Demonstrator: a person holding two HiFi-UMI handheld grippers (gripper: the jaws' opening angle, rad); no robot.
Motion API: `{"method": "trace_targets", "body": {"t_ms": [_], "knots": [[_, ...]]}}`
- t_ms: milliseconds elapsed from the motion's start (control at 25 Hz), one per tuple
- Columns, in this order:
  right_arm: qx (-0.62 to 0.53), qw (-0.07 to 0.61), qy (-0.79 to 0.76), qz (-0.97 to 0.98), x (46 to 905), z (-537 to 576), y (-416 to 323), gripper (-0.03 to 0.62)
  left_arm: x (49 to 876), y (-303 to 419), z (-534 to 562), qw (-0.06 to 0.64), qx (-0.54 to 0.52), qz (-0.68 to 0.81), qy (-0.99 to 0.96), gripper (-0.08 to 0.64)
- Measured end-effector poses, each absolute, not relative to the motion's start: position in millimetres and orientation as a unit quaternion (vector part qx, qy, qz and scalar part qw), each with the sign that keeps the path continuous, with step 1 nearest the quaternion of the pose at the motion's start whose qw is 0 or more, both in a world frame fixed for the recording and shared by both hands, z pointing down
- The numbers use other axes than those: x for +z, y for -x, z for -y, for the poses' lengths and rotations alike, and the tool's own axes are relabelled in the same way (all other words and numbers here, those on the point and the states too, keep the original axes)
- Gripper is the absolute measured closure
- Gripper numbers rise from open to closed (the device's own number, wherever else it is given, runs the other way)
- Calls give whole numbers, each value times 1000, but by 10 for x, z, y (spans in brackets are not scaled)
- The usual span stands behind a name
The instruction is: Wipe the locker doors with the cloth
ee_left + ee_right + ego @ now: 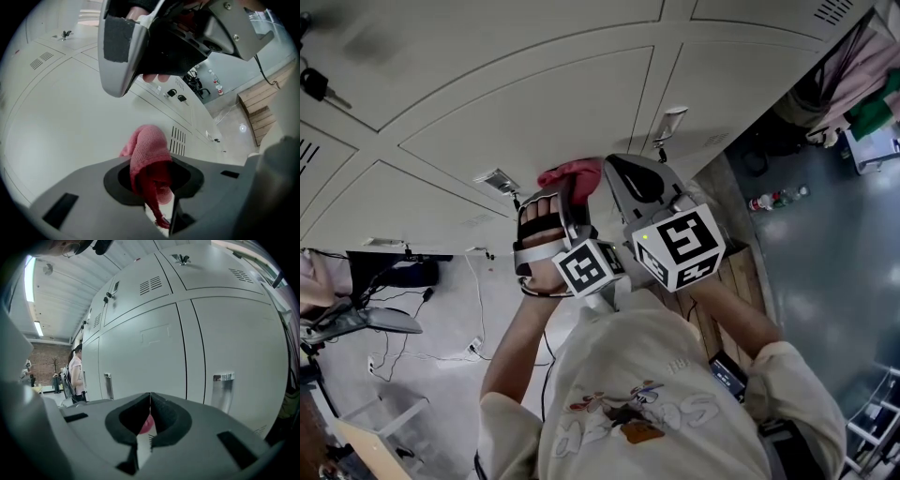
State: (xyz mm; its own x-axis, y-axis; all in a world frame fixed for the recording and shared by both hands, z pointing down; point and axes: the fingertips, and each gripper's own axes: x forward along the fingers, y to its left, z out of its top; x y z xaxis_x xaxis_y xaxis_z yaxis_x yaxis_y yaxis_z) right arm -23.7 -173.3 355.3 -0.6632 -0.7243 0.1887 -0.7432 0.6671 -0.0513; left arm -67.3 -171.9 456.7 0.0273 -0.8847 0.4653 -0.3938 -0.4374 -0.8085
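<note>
A pink-red cloth (574,176) is bunched against the pale grey locker doors (525,112). My left gripper (565,192) is shut on the cloth. In the left gripper view the cloth (149,152) bulges out between the closed jaws of my left gripper (151,165), close to a locker door (61,117). My right gripper (630,180) sits just to the right of the cloth, side by side with the left one. In its own view the right gripper (150,395) is shut with nothing in it. A sliver of the cloth (146,423) shows through the gap below the tips.
Metal handles (222,385) stick out from the locker doors (140,348). Keys (180,97) hang in some locks. A person (75,376) stands far down the locker row. A wooden platform (741,272), bottles (773,200) and floor cables (441,356) lie below.
</note>
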Motion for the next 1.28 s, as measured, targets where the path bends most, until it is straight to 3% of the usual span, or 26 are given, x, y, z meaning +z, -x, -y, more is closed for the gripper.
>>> {"method": "trace_targets", "body": {"t_ms": [1280], "knots": [[136, 104, -416, 893, 4212, 1829, 150, 591, 5915, 585, 1742, 195, -571, -398, 691, 449]]}}
